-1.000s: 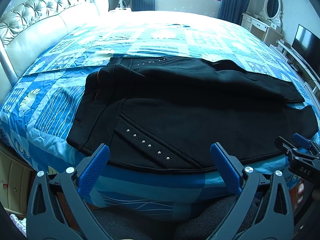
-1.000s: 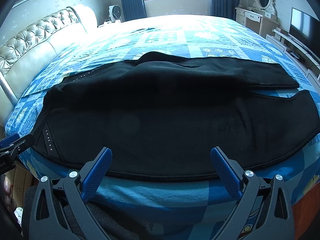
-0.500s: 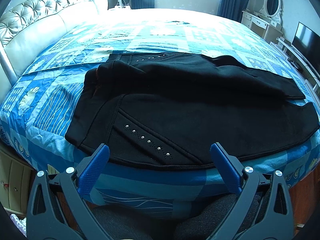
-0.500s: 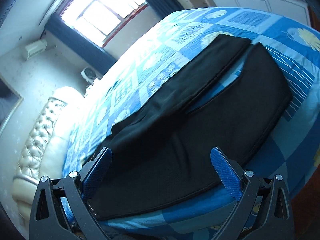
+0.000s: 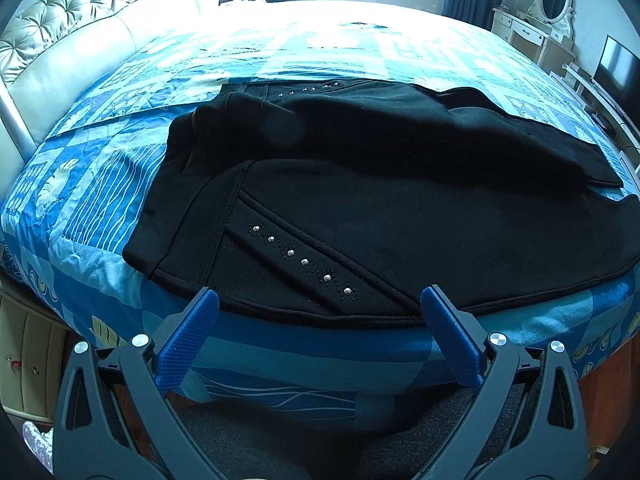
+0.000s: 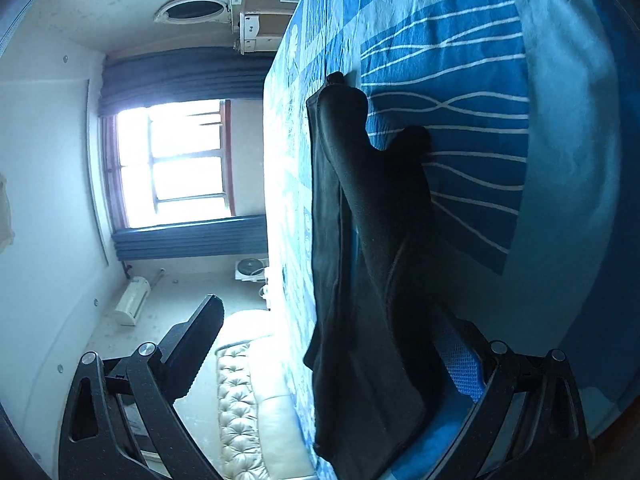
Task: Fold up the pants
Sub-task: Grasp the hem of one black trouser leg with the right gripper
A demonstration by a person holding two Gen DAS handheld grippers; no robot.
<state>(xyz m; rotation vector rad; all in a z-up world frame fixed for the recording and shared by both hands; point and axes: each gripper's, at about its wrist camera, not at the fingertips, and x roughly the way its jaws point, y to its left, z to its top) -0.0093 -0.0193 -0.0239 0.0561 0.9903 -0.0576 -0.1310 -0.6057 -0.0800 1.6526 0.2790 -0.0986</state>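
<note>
since a moment ago the right gripper [image 6: 336, 344] has rolled onto its side, so the room looks tipped over in its view, and it has come close to the leg end of the pants [image 6: 360, 280]. the left gripper [image 5: 316, 312] has hardly moved and still hangs near the bed [image 5: 120, 280] edge, just in front of the waist end of the pants [image 5: 360, 200].

the black pants lie flat across the blue patchwork bed, with one leg partly over the other. a row of shiny studs [image 5: 304, 262] runs along the near pocket.

the left jaws are wide apart and hold nothing. the right jaws are wide apart too, with the pants leg lying between them, not squeezed.

a padded headboard [image 5: 80, 40] stands at the left of the bed.
</note>
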